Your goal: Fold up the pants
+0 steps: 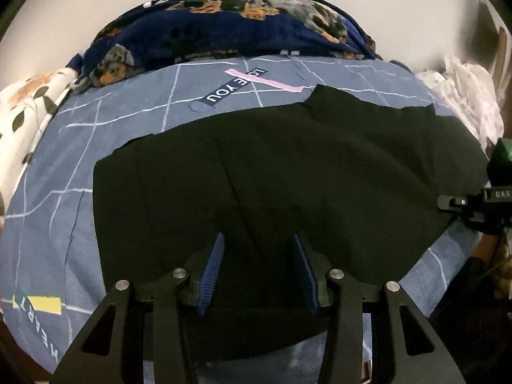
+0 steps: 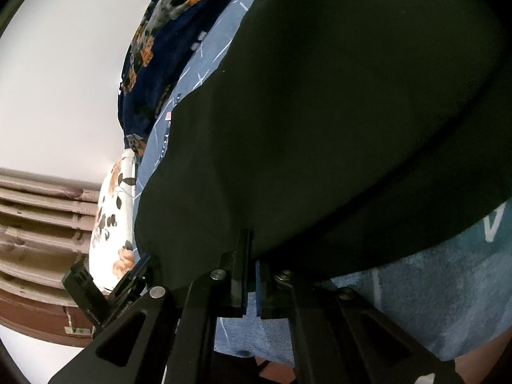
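Plain pale wall [image 1: 96, 6] backs a bed covered by a blue-grey sheet [image 1: 57, 192] with thin white grid lines and printed word strips. Going from the left in the left wrist view, a white floral cloth [image 1: 28, 112] lies bunched at the bed's edge, then a navy blanket [image 1: 224, 28] with dog prints is heaped along the far side against the wall. Black pants [image 1: 272, 176] lie spread flat over the middle of the sheet, reaching almost to the right edge, with a crease running down the cloth. The left gripper [image 1: 257, 246] hangs over the near part of the pants with its 2 blue-padded fingers [image 1: 216, 256] apart and nothing pinched between them. At the far right, crumpled white fabric [image 1: 464, 96] sits beside the bed, and the right gripper [image 1: 448, 203] reaches in at the pants' right edge. In the right wrist view the right gripper [image 2: 252, 240] has its jaws pressed together at the hem of the pants [image 2: 336, 112], whose edge appears caught between them, while the dark cloth fills most of that view.
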`<state>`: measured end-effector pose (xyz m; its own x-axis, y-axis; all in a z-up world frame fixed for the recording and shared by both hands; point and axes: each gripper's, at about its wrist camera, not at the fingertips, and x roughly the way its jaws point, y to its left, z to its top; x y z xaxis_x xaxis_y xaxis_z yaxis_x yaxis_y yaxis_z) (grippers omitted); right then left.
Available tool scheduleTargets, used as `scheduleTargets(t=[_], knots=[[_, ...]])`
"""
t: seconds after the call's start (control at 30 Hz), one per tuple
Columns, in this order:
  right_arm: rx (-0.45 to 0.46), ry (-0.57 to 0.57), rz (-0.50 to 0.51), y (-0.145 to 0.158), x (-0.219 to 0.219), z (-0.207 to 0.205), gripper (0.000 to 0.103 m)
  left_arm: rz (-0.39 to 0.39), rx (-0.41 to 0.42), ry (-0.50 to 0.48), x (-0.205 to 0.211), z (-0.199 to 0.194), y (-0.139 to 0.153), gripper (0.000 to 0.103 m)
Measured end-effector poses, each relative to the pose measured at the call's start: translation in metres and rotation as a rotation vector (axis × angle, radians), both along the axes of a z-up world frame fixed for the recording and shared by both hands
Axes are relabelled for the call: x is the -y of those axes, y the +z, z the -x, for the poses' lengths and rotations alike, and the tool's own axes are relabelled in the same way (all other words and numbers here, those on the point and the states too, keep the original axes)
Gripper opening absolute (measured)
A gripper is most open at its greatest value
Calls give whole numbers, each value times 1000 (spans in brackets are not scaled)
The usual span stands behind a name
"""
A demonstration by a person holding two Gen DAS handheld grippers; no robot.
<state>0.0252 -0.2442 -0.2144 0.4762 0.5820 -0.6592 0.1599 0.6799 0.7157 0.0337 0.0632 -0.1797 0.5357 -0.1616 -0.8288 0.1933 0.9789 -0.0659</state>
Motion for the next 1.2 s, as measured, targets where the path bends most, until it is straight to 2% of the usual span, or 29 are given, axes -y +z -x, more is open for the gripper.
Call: scheduleTargets(t=[0.1, 0.3, 0.47, 0.53, 0.63, 0.73, 0.87, 1.03, 1.2], knots=[[5, 1, 2, 0, 0, 0, 0, 44, -10, 39, -8, 1, 0, 46], [2, 35, 16, 5, 0, -3, 4, 50, -3, 76, -14, -2, -2, 46], [43, 24, 47, 16, 10, -2, 16, 5, 27, 77, -8, 0, -5, 46], [53, -3, 28, 17, 21, -2, 23, 5, 32, 77, -8, -1, -6, 46], [77, -76, -39, 18, 49, -1, 35, 7, 36, 76, -8, 0, -7, 46], [95, -170, -92, 16, 86, 0, 37, -1, 50, 71, -6, 1, -8, 48], [133, -317, -228, 8, 142, 5, 35, -4, 58, 51, -1, 1, -10, 59], [172, -440, -236, 16, 200, 0, 37, -31, 72, 27, 6, 0, -12, 69], [206, -579, -274, 19, 271, 2, 37, -29, 69, 18, 7, -2, -13, 71]])
